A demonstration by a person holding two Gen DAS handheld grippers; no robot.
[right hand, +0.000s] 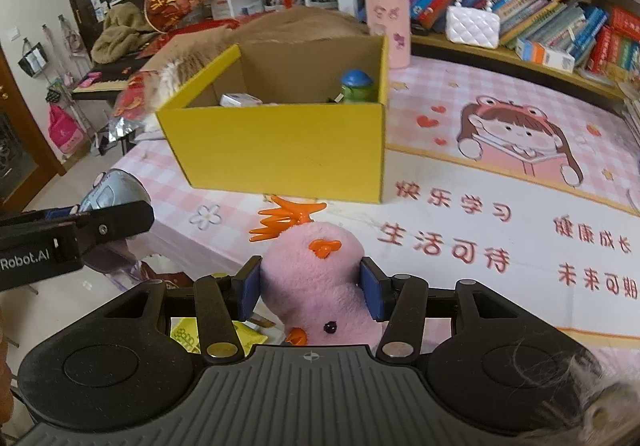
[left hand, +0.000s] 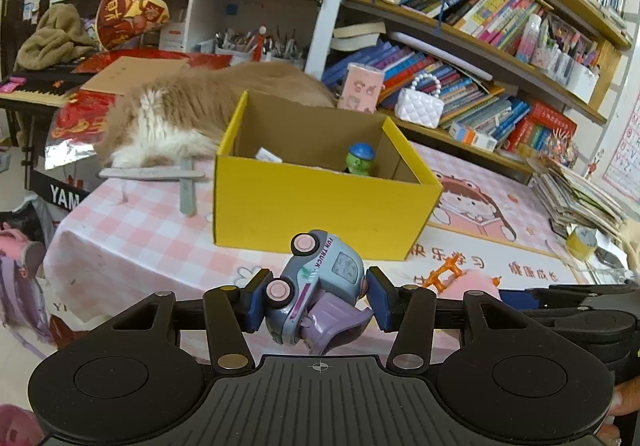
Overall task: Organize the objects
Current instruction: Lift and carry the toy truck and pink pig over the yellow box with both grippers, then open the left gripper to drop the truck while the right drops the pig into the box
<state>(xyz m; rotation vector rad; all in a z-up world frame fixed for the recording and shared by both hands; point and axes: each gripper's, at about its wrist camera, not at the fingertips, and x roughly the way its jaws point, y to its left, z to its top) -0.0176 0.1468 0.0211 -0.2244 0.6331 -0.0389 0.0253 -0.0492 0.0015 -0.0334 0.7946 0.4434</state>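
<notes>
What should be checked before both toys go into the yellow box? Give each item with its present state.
1. Left gripper shut on the toy truck: ok, pads press both sides.
2. Right gripper shut on the pink plush duck: ok, pads squeeze its body.
3. Yellow box open at the top: ok, no lid or flap over it.
4. Room inside the box: ok, only a green figure with a blue cap and a small white item show.
5. Cat clear of the box: cannot tell, it lies right behind the far wall.
6. Grippers apart from each other: ok.
</notes>
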